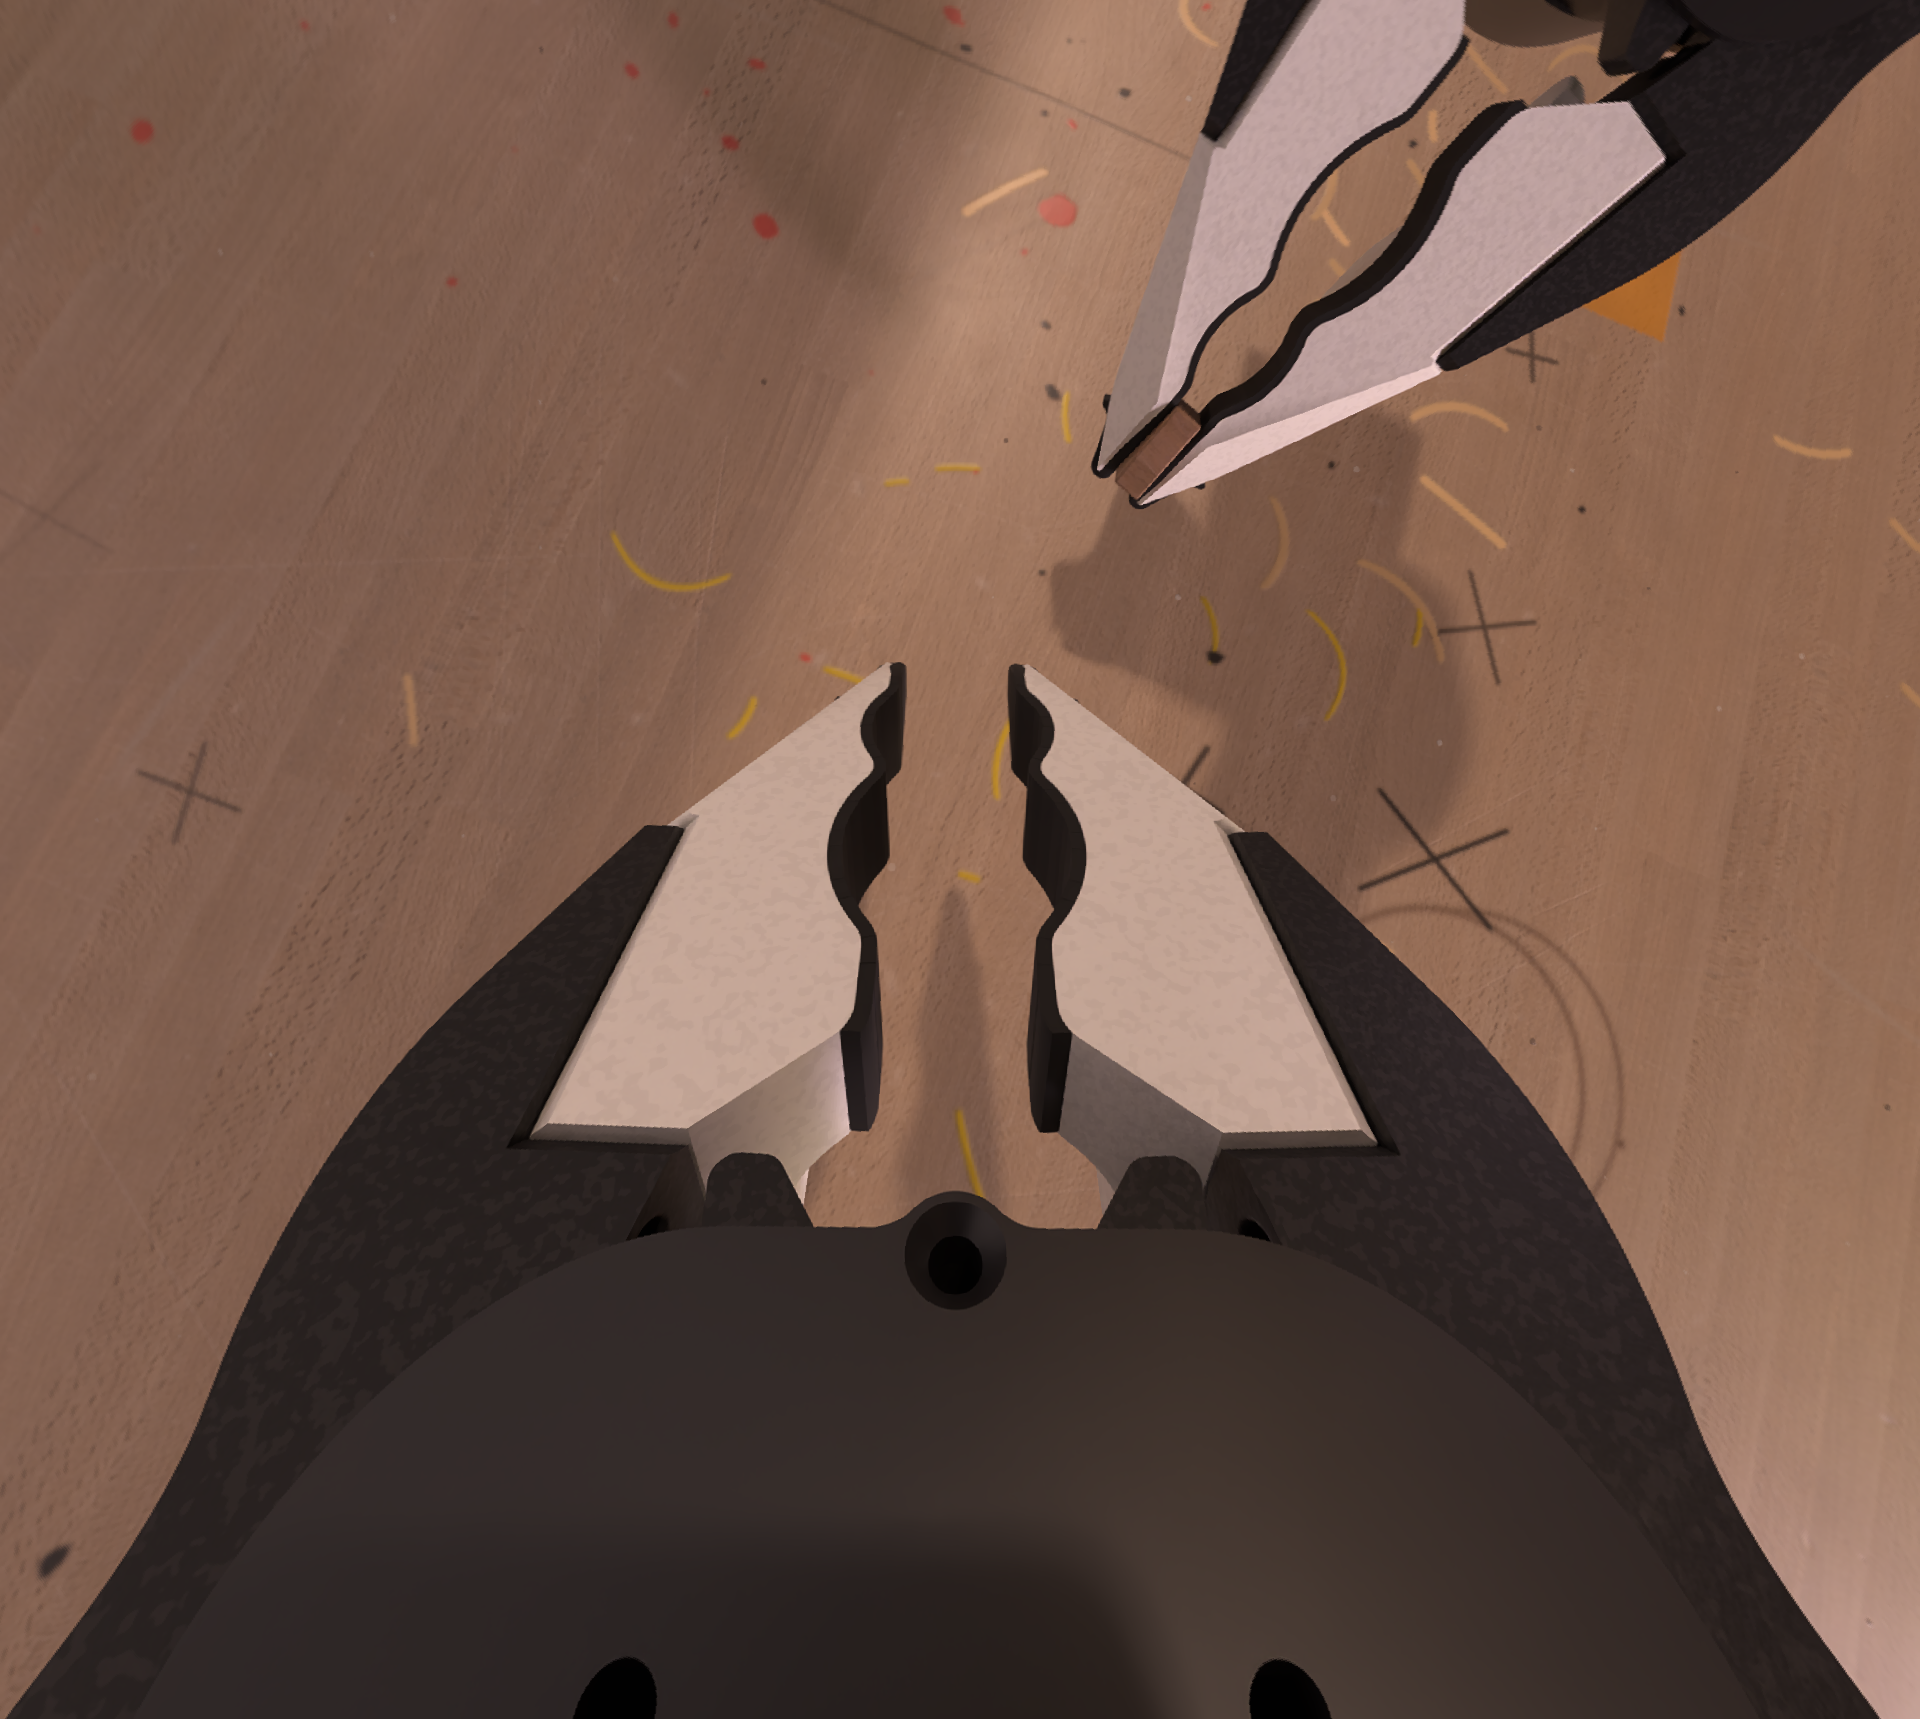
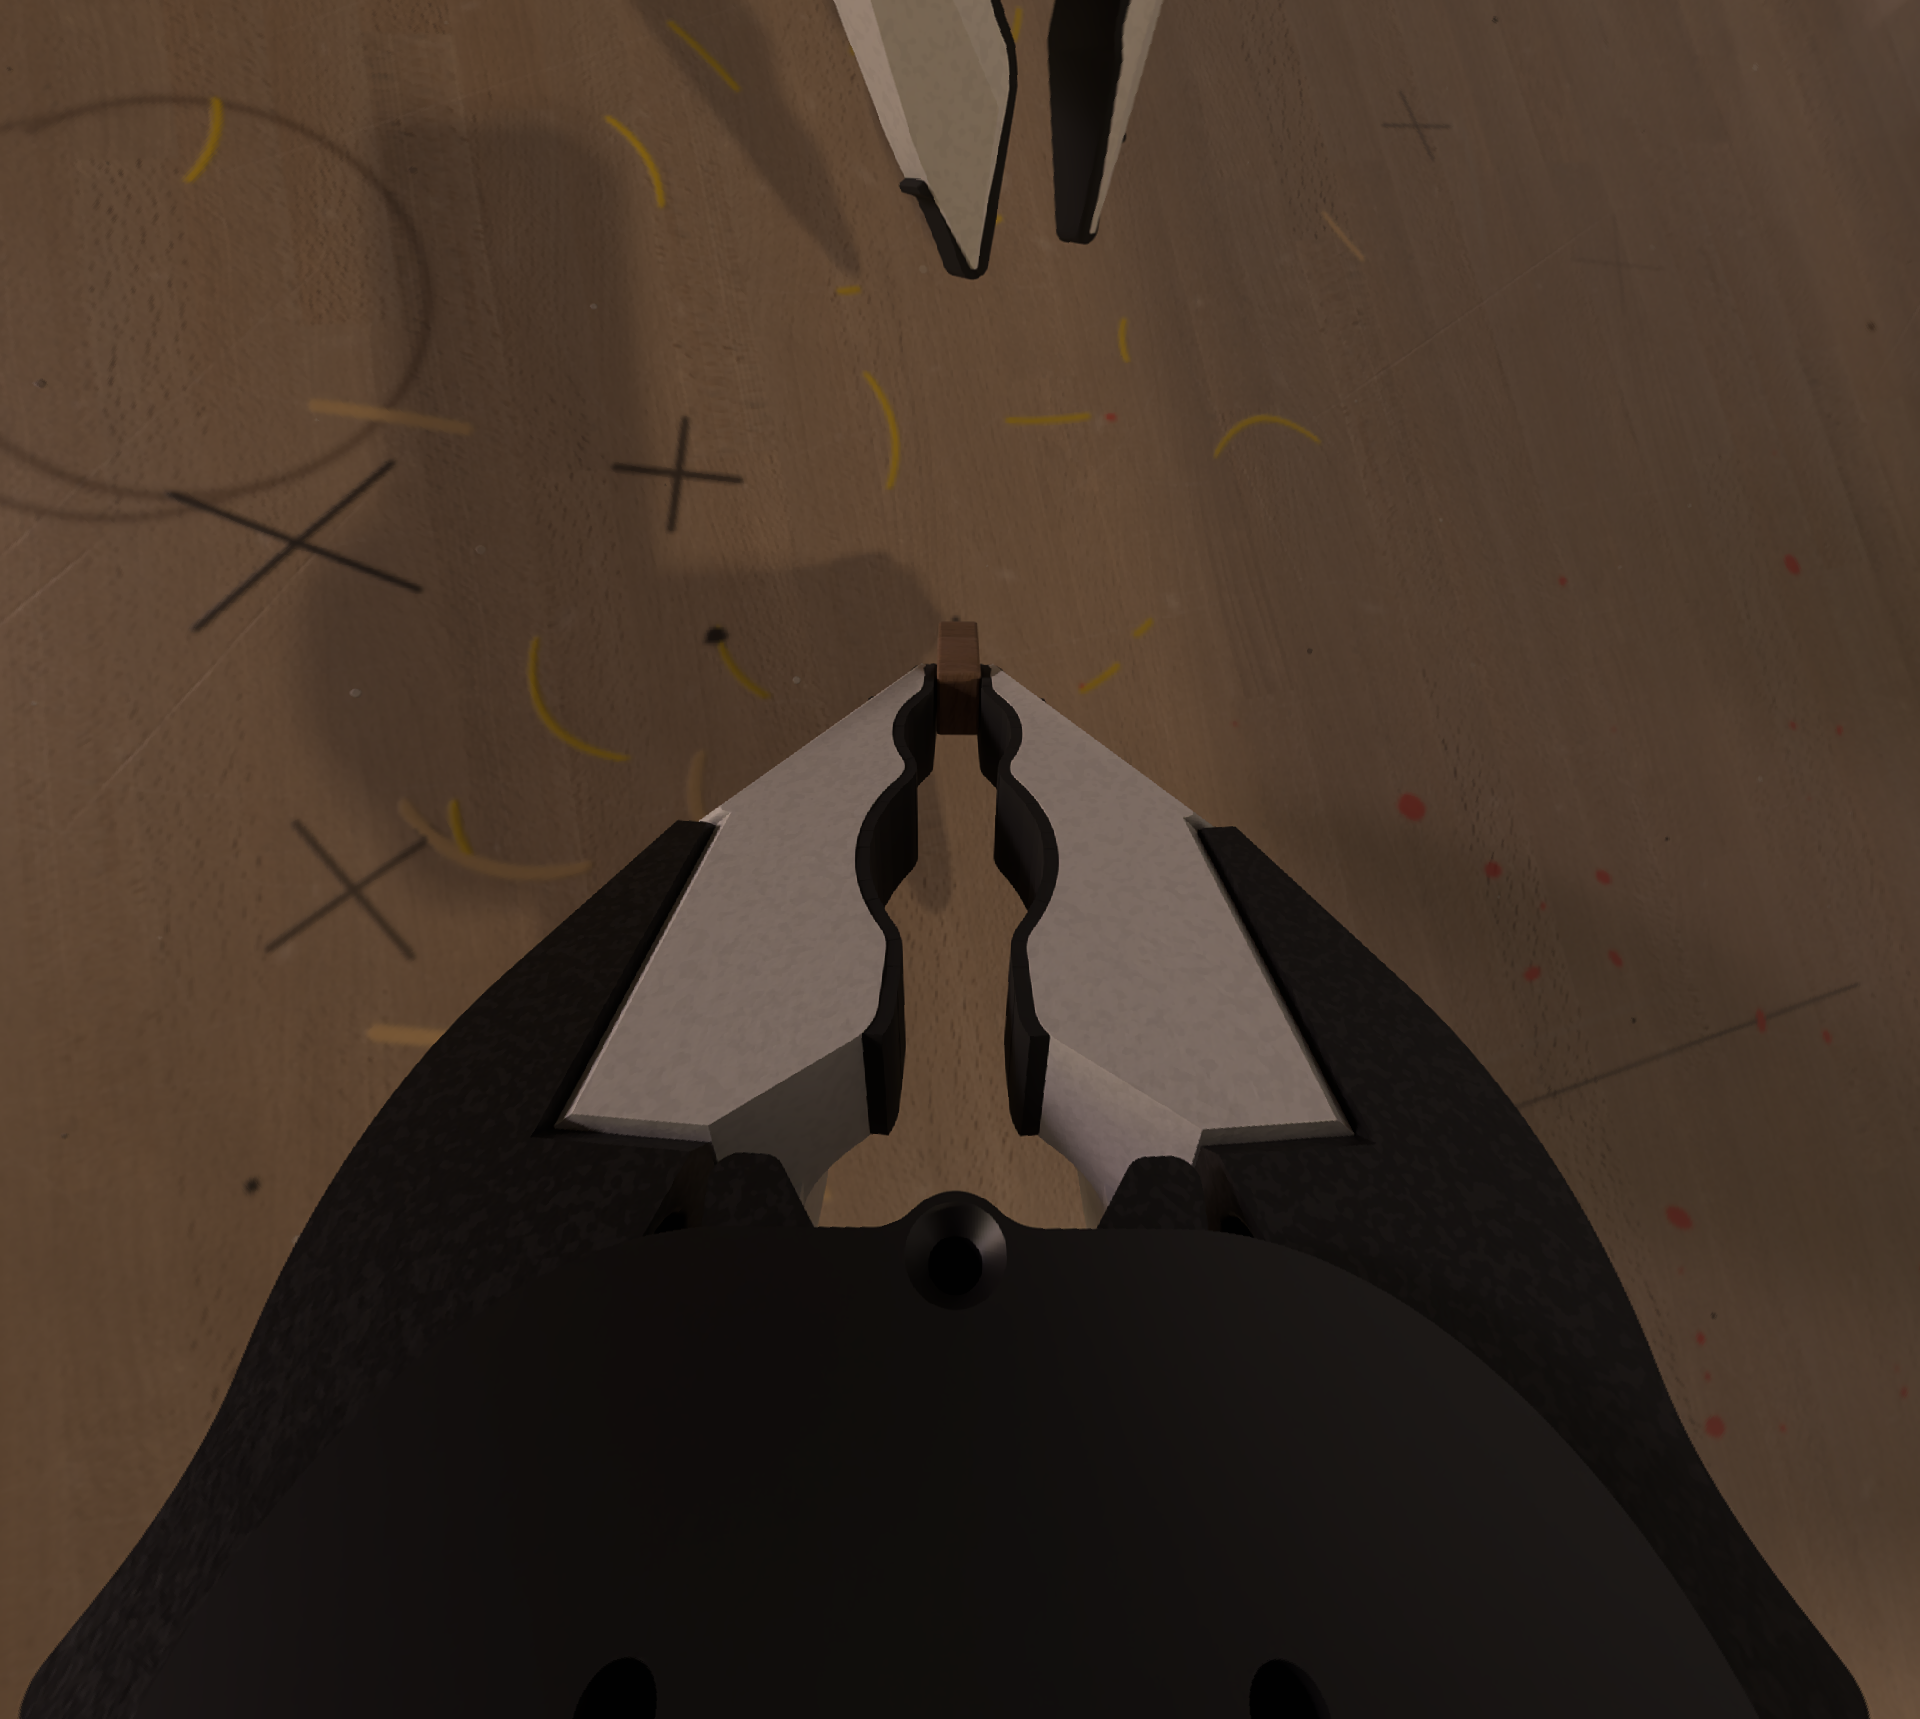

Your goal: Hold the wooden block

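A small brown wooden block [image 2: 957,682] is pinched between the tips of my right gripper [image 2: 957,674], which is shut on it and holds it above the wooden table. In the left wrist view the right gripper [image 1: 1143,469] comes in from the upper right with the block [image 1: 1155,451] at its tips. My left gripper [image 1: 957,670] is open and empty, its tips a short way below and left of the block. It also shows at the top of the right wrist view [image 2: 1023,251], facing the block from the far side.
The wooden table [image 1: 416,422] carries pencilled crosses [image 1: 189,791], a drawn circle [image 2: 208,298], yellow shavings and red paint specks [image 1: 1057,210]. A small orange triangle [image 1: 1636,303] lies behind the right gripper in the left wrist view.
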You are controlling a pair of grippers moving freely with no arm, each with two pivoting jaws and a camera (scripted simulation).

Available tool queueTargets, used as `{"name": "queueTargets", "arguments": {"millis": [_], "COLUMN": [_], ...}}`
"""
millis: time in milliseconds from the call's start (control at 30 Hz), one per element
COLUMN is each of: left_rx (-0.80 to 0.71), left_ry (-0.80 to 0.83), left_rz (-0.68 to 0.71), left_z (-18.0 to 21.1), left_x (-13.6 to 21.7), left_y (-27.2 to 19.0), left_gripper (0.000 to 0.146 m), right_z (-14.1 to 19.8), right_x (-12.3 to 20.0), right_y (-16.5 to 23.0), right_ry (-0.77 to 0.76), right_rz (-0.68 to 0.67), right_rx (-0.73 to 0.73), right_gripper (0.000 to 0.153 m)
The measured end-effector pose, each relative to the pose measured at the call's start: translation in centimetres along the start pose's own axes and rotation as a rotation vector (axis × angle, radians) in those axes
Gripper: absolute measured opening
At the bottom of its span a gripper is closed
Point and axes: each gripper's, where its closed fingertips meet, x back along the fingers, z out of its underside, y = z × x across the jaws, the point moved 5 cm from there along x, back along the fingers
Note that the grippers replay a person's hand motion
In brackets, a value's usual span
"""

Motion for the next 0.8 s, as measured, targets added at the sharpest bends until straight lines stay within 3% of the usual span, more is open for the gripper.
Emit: {"name": "queueTargets", "arguments": {"millis": [167, 500, 733, 800], "left_rx": [-0.080, -0.080, -0.063, -0.053], "left_ry": [-0.014, 0.149, 0.094, 0.052], "left_rz": [-0.023, 0.026, 0.012, 0.002], "left_z": [-0.6, -0.6, -1.0, -1.1], "left_x": [-0.3, -3.1, -1.8, -0.8], "left_y": [-0.8, 0.0, 0.3, 0.1], "left_gripper": [0.001, 0.000, 0.000, 0.007], "right_z": [-0.2, -0.4, 0.0, 0.1], "right_x": [0.6, 1.1, 0.6, 0.6], "right_y": [0.2, 0.2, -0.1, -0.2], "right_ry": [0.000, -0.026, -0.006, -0.004], "right_rz": [0.002, 0.028, 0.024, 0.026], "right_rx": [-0.011, 0.031, 0.014, 0.007], "right_gripper": [0.006, 0.006, 0.006, 0.006]}}
